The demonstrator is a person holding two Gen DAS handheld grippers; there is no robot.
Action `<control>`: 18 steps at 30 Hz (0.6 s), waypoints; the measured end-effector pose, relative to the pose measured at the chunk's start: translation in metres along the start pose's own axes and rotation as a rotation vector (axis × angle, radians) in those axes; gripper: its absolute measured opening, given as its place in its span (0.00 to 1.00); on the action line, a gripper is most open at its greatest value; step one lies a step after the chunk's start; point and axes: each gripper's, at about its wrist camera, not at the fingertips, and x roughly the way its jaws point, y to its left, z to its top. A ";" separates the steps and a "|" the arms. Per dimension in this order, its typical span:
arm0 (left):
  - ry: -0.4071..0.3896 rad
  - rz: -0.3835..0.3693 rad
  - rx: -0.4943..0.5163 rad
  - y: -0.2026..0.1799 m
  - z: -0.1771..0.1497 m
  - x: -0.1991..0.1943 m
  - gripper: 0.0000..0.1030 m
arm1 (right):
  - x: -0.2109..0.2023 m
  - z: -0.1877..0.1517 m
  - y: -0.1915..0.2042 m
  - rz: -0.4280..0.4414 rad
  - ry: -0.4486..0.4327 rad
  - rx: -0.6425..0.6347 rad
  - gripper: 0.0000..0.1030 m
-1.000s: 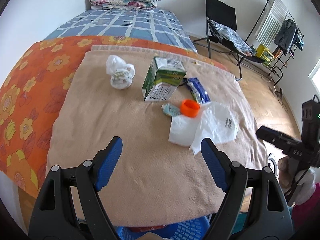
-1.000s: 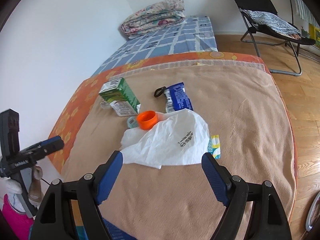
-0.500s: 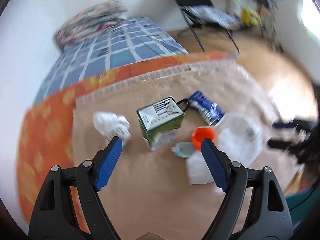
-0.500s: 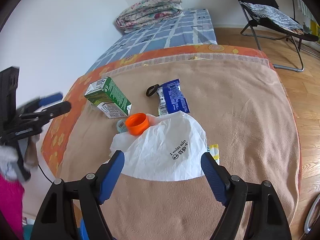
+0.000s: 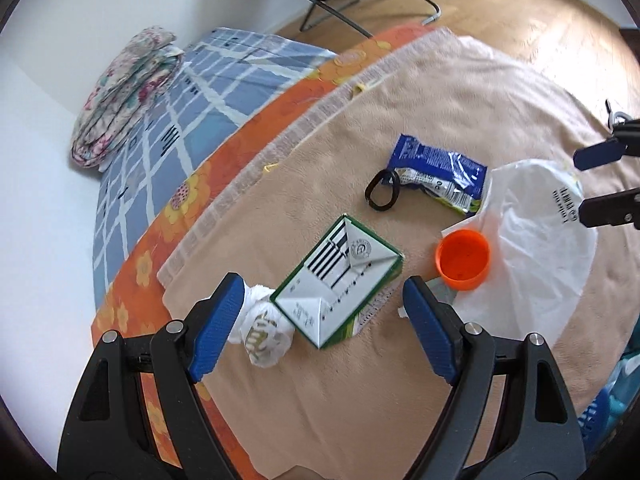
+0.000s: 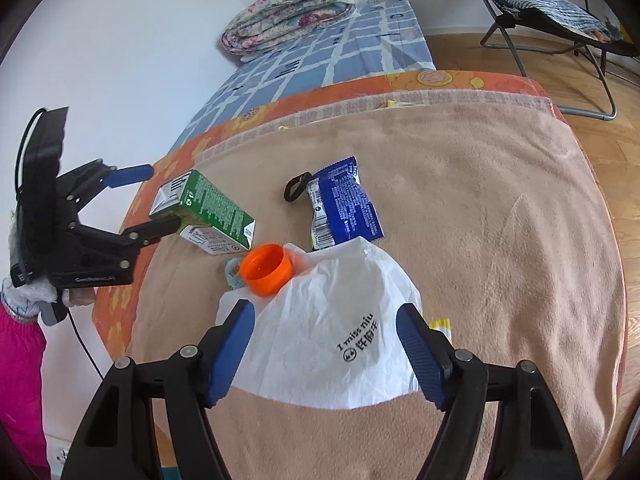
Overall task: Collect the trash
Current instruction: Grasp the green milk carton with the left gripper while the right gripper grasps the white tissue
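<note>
Trash lies scattered on the tan blanket (image 6: 500, 220): a green carton (image 5: 340, 280) at the middle, a crumpled wad (image 5: 264, 328) touching its left, an orange cap (image 5: 463, 259) just right, a blue wrapper (image 5: 438, 174) beyond, a white bag (image 6: 332, 328) past the cap. The left gripper (image 5: 320, 320) hangs wide open above the carton, holding nothing. The right gripper (image 6: 326, 354) is closing above the bag, its pads not touching it.

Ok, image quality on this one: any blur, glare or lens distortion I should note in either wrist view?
Left wrist view: strong fisheye bending and dark corners; the wooden floor is washed out by glare and slightly smeared, while the green carton stays readable. Right wrist view: same barrel distortion, but sharp; the print on the white plastic bag is legible, lighting is soft and even, with only faint shadows on the tan blanket.
</note>
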 end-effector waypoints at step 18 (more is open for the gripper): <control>0.008 -0.030 0.010 -0.012 0.012 0.029 0.69 | 0.025 0.009 -0.001 -0.139 0.024 -0.036 0.72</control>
